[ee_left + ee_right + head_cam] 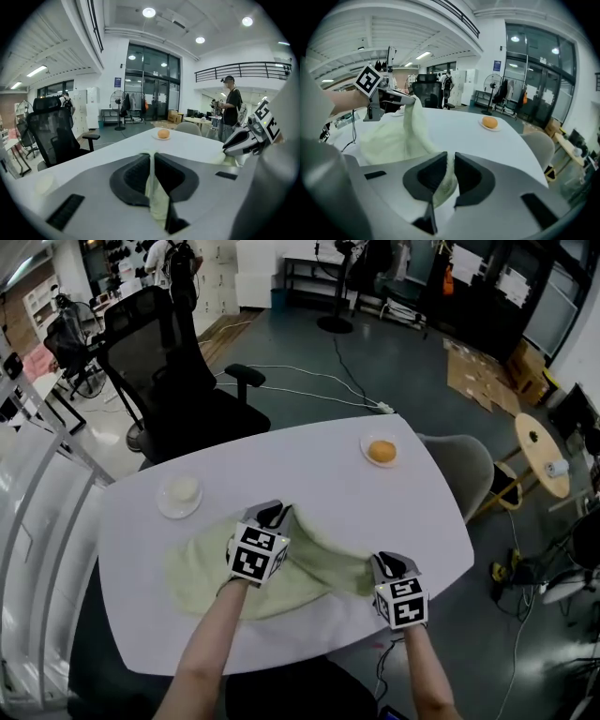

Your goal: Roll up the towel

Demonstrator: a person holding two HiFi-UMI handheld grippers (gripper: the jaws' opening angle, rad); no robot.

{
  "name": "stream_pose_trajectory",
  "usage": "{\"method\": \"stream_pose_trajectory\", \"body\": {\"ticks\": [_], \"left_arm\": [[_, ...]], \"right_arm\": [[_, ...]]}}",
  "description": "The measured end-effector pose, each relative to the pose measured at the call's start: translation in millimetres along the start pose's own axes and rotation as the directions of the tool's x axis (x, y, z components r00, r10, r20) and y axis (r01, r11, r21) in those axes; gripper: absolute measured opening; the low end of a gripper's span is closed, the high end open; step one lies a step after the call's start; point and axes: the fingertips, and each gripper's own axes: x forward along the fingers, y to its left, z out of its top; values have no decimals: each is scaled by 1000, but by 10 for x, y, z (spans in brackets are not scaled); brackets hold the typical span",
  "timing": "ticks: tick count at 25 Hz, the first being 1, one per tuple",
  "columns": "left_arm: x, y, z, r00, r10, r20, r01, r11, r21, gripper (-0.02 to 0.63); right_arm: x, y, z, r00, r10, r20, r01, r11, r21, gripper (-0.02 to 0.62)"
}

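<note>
Firmly clamped, left gripper (273,513) and right gripper (389,562) pinch the towel (202,568), partly hidden beneath them

Head camera: high over the near edge of the bench (328,474), facing steeply down, taking in left gripper (274,514) and right gripper (389,563). Each gripper's camera: close behind its jaws, low, facing across the bench. All three share the far plate (366,448).

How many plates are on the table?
2. One plate at the far right holds an orange round thing; the other plate, at the left, holds a pale one.
</note>
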Motion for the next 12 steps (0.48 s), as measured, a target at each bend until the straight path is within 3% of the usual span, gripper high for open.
{"method": "stream_pose_trajectory", "body": {"ticks": [2,3,6,9,12], "left_arm": [[78,40,-79,1000,28,-12,-28,999,-20,51],[102,46,-105,999,33,-15,-34,999,-35,92],[122,19,-147,1000,22,-19,-24,996,-88,327],[32,46,-115,998,65,8,-64,991,-115,349],[-187,119,-67,993,105,44,-97,983,-158,357]], "right_arm": [[102,-7,-28,1000,4,0,-4,1000,-12,68],[135,-14,-36,1000,5,2,-5,1000,-17,79],[159,-56,-8,1000,4,25,-3,999,-41,129],[129,-67,74,998,40,58,-34,995,-91,183],[116,76,136,989,128,69,-118,985,-126,218]]}}
